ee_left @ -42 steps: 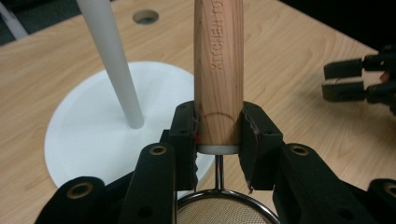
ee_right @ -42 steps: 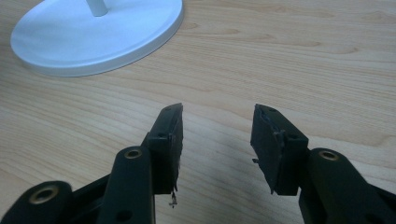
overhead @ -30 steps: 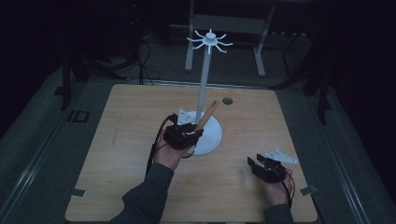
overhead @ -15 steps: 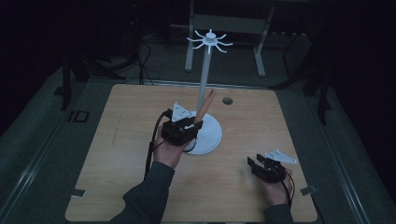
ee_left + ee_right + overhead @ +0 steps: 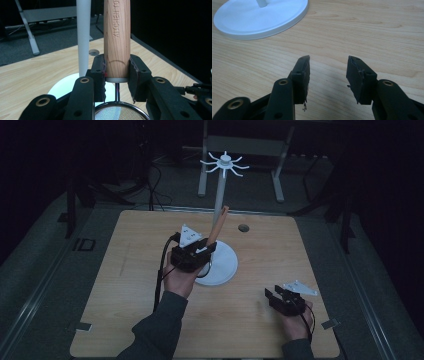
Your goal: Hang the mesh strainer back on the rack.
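Observation:
My left gripper (image 5: pixel 200 251) is shut on the wooden handle (image 5: pixel 116 37) of a small mesh strainer, whose wire bowl (image 5: pixel 119 112) hangs below the jaws in the left gripper view. In the high view the handle (image 5: pixel 218 225) tilts up and to the right, close beside the white pole (image 5: pixel 220 195) of a hanging stand. The stand has a round white base (image 5: pixel 224 265) and a ring of short hooks (image 5: pixel 225 162) at its top. My right gripper (image 5: pixel 272 298) rests open near the table's front right, nothing between its jaws (image 5: pixel 328 72).
The wooden table (image 5: pixel 120 285) has a small round hole (image 5: pixel 243 227) behind the stand. Tape marks sit at its front corners (image 5: pixel 82 326). A metal frame (image 5: pixel 242 145) stands on the dark floor beyond the table.
My left gripper has risen with the strainer, so the handle now reaches higher along the pole. The right gripper has stayed put.

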The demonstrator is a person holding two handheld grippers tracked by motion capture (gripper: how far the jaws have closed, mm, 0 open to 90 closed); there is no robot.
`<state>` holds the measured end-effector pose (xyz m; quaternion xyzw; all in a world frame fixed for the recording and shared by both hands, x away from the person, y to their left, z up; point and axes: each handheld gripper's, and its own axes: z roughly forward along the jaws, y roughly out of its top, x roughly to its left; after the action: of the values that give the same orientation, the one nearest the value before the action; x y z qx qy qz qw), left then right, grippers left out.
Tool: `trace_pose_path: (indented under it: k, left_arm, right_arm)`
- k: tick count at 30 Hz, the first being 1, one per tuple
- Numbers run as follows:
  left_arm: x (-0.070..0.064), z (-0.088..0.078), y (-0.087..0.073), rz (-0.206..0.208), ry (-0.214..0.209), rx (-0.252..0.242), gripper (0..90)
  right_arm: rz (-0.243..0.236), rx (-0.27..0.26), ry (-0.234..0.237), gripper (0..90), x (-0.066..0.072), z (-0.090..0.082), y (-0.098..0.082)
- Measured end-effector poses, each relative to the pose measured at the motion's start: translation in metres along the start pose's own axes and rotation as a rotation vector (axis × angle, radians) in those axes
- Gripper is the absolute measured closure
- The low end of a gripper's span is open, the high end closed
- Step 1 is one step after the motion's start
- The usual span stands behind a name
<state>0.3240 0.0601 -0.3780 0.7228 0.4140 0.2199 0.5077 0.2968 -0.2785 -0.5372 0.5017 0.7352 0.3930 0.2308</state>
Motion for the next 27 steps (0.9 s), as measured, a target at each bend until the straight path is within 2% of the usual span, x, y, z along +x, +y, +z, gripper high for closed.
trace_pose_path:
  k: [15, 23, 27]
  left_arm:
    - [0.0, -0.008, 0.011, -0.041, -0.002, -0.067, 69.2]
    - [0.004, -0.012, 0.016, -0.065, -0.012, -0.094, 69.2]
    - [0.007, -0.015, 0.018, -0.076, -0.03, -0.113, 69.2]
  right_arm:
    - [-0.002, 0.001, -0.001, 53.3, 0.0, 0.0, 0.0]
    - [-0.001, 0.002, -0.001, 53.4, 0.0, 0.0, 0.0]
    - [-0.001, 0.003, -0.001, 53.3, 0.0, 0.001, 0.0]
